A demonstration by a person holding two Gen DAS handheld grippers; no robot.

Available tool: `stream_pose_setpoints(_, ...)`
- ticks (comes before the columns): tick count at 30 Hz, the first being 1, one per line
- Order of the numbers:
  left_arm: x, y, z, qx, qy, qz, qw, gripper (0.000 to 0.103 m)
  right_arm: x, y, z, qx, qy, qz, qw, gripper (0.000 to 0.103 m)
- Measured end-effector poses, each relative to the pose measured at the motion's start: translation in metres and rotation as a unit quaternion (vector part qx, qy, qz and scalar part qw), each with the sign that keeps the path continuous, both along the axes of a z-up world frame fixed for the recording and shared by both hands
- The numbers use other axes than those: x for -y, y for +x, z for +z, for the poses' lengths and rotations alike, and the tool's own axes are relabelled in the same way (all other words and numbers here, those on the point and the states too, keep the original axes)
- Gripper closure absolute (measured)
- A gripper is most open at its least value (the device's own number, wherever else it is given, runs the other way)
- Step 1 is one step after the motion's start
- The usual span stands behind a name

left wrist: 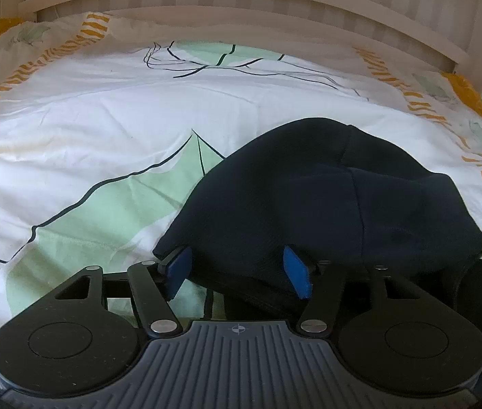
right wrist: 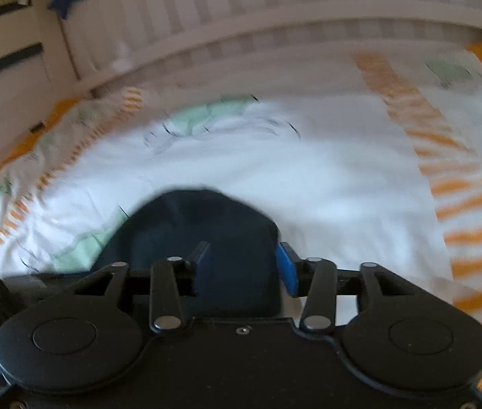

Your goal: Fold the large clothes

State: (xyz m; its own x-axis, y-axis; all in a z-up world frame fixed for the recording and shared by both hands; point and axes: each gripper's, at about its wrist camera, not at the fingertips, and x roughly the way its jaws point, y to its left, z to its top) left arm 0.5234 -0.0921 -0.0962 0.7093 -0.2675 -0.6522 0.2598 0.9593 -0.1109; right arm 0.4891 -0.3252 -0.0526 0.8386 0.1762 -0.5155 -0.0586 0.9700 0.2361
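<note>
Jaws of left gripper (left wrist: 239, 272) and right gripper (right wrist: 246, 267) both stand half-open — dark garment (left wrist: 326, 204) between, ungripped.

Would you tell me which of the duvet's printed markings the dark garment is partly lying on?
The pale green leaf shape outlined in black on the duvet: the dark navy garment overlaps its right edge. The orange dashes lie clear of it.
</note>
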Motion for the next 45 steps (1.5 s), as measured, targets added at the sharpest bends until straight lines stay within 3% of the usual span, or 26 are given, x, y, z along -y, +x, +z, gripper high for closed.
stream_pose_setpoints(7,-0.003,-0.002,-0.003,0.008,-0.014,0.001,0.9999,0.044,-0.036,0.061,0.011,0.004,-0.047,0.028,0.998,0.031)
stream_pose_setpoints(16,-0.005,-0.004,-0.005,0.018,-0.026,0.000,0.9995,0.044,-0.071,0.117,-0.013,-0.030,-0.096,0.051,0.994,0.027)
stream_pose_setpoints(19,-0.006,-0.005,-0.005,0.019,-0.026,0.000,0.9995,0.044,-0.067,0.129,-0.024,-0.053,-0.100,0.039,0.993,0.024)
stream_pose_setpoints(21,-0.006,-0.004,-0.006,0.019,-0.028,0.000,0.9994,0.044,-0.061,0.138,-0.033,-0.075,-0.087,0.037,0.993,0.015)
stream_pose_setpoints(24,-0.007,-0.005,-0.006,0.021,-0.029,0.000,0.9994,0.044,-0.054,0.147,-0.044,-0.100,-0.065,0.038,0.992,0.014)
stream_pose_setpoints(25,-0.006,-0.005,-0.005,0.022,-0.028,0.000,0.9994,0.044,-0.052,0.148,-0.045,-0.101,-0.059,0.039,0.992,0.017)
stream_pose_setpoints(26,-0.006,-0.005,-0.005,0.022,-0.026,0.000,0.9994,0.044,-0.051,0.147,-0.044,-0.097,-0.054,0.046,0.993,0.037)
stream_pose_setpoints(27,-0.006,-0.005,-0.005,0.022,-0.025,-0.001,0.9994,0.044,-0.051,0.146,-0.042,-0.095,-0.039,0.064,0.993,0.065)
stream_pose_setpoints(28,-0.006,-0.005,-0.005,0.023,-0.024,-0.001,0.9995,0.044,-0.052,0.144,-0.039,-0.092,-0.031,0.076,0.992,0.076)
stream_pose_setpoints(35,-0.005,-0.016,0.009,0.022,-0.001,0.009,0.9997,0.044,-0.081,0.059,0.026,0.054,-0.095,0.124,0.986,0.079)
stream_pose_setpoints(40,-0.022,-0.049,0.025,0.011,0.002,0.019,0.9998,0.044,-0.104,-0.044,0.053,0.154,-0.188,0.160,0.957,0.079)
stream_pose_setpoints(45,-0.055,-0.098,0.036,0.023,-0.018,0.028,0.9992,0.045,-0.126,-0.143,0.049,0.199,-0.231,0.183,0.935,0.079)
